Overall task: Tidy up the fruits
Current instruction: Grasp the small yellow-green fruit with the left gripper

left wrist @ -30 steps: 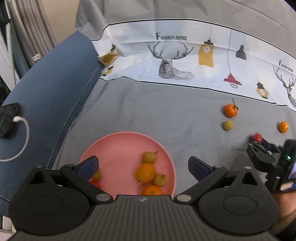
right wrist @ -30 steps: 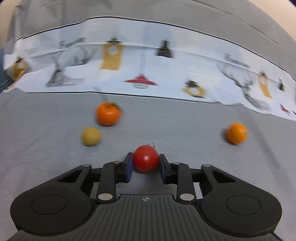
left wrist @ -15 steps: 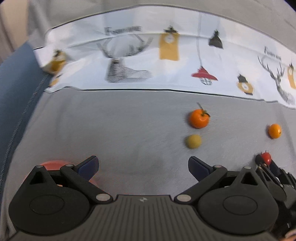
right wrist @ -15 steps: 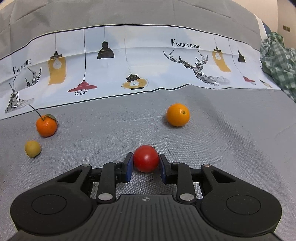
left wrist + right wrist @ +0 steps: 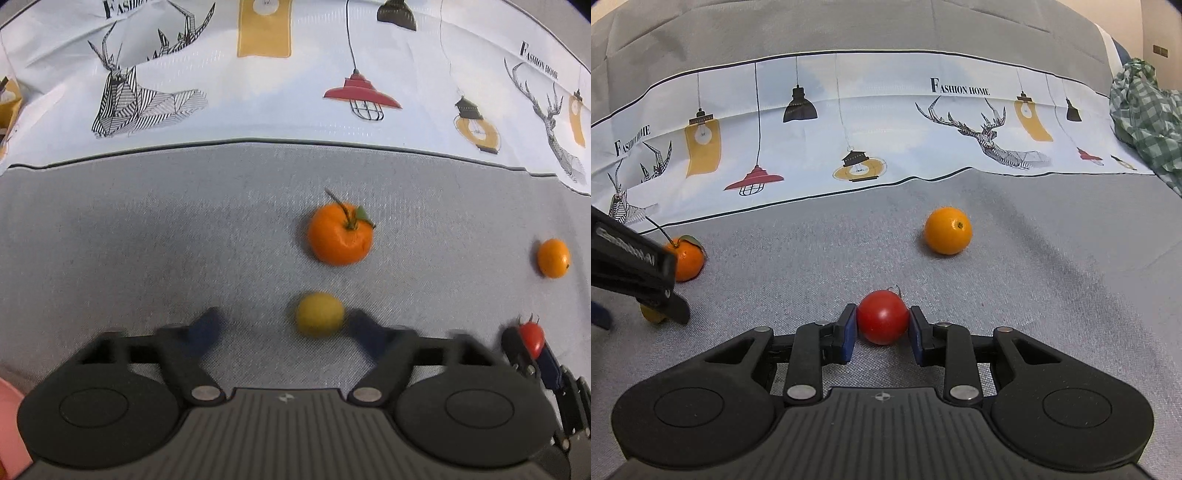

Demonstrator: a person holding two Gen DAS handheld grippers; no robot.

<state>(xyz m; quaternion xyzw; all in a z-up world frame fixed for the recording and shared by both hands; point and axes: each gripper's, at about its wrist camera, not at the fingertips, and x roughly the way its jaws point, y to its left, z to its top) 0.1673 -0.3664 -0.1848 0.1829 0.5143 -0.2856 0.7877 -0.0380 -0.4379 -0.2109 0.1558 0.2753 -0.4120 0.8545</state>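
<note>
My right gripper (image 5: 882, 326) is shut on a small red tomato (image 5: 882, 321), which also shows in the left wrist view (image 5: 532, 338). My left gripper (image 5: 284, 330) is open, its blurred fingers either side of a small yellow fruit (image 5: 320, 314), which lies close to the right finger. A stemmed tangerine (image 5: 340, 234) lies just beyond it and also shows in the right wrist view (image 5: 687, 260). An orange (image 5: 948, 230) lies on the grey cloth ahead of the right gripper. The pink plate's rim (image 5: 9, 424) peeks in at the lower left.
A white printed cloth band (image 5: 295, 74) with deer and lamps runs across the back. A green checked cloth (image 5: 1145, 110) lies at the far right. In the right wrist view the left gripper's body (image 5: 631, 266) enters from the left, partly hiding the yellow fruit (image 5: 650, 314).
My left gripper has swung right, away from the pink plate, and come down around the yellow fruit. The right gripper has turned right while holding the tomato.
</note>
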